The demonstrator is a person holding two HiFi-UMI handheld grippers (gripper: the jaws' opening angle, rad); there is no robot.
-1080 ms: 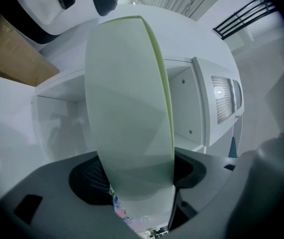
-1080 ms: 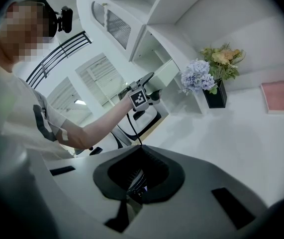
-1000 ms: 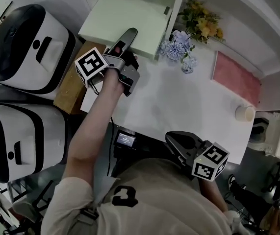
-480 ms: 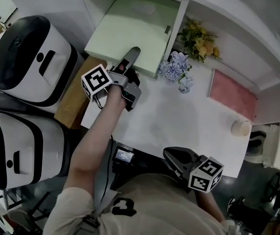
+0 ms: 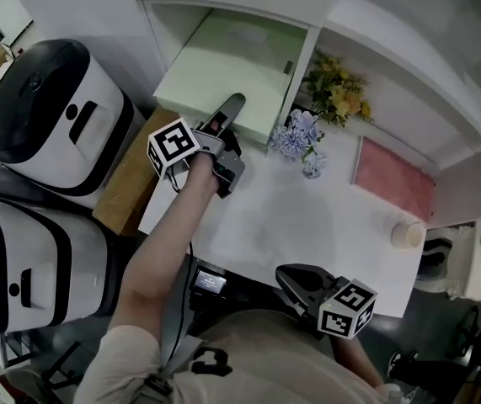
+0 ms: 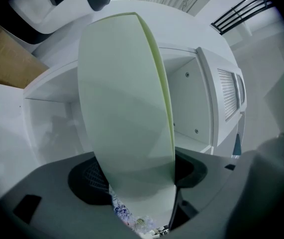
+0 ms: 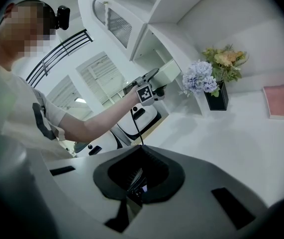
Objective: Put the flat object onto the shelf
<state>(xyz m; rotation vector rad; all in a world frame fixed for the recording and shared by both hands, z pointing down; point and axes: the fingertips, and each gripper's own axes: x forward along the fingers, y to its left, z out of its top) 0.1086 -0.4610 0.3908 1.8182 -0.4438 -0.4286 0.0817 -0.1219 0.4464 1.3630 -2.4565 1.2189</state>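
Observation:
The flat object [image 5: 232,66] is a pale green board, and its far end lies inside the lower left compartment of the white shelf [image 5: 163,25]. My left gripper [image 5: 224,118] is shut on the board's near edge, above the back left corner of the white table [image 5: 307,217]. In the left gripper view the board [image 6: 127,108] stands on edge between the jaws and reaches into the shelf opening [image 6: 191,98]. My right gripper [image 5: 296,278] hangs at the table's near edge, shut and holding nothing. In the right gripper view [image 7: 134,185] it points across the table.
A vase of blue flowers [image 5: 296,140] and yellow flowers [image 5: 339,93] stand just right of the compartment. A pink pad [image 5: 396,179] and a small cup [image 5: 407,234] lie at the right. Two white-and-black machines [image 5: 42,108] [image 5: 21,259] and a brown box [image 5: 130,179] stand left.
My left gripper has pushed the green board further into the shelf compartment. The right gripper has stayed low near the body.

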